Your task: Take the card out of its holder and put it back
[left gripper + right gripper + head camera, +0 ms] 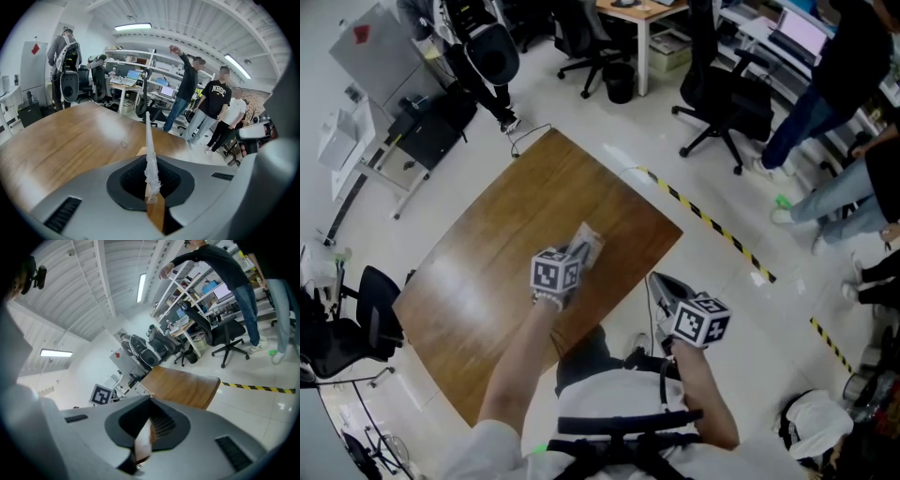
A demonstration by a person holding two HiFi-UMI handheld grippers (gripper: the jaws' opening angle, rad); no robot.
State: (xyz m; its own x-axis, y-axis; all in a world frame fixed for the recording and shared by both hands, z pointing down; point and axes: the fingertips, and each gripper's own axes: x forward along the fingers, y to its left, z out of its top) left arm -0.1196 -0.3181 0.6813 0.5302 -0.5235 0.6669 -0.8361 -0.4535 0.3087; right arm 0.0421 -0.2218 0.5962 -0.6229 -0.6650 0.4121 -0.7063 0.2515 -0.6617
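My left gripper (pixel 578 255) hangs over the middle of the wooden table (pixel 487 262), shut on a clear plastic card holder (pixel 588 242). In the left gripper view the holder (pixel 148 145) stands edge-on and sticks up out of the shut left gripper (pixel 151 193). My right gripper (pixel 662 289) is off the table's near right edge, above the floor. In the right gripper view a white card with an orange-brown face (pixel 144 439) is pinched in the shut right gripper (pixel 139 451). The card is apart from the holder.
Black-and-yellow floor tape (pixel 712 225) runs past the table's right corner. Office chairs (pixel 727 103) and desks stand at the back, and another chair (pixel 366 319) is at the left. Several people (pixel 213 108) stand beyond the table's far side.
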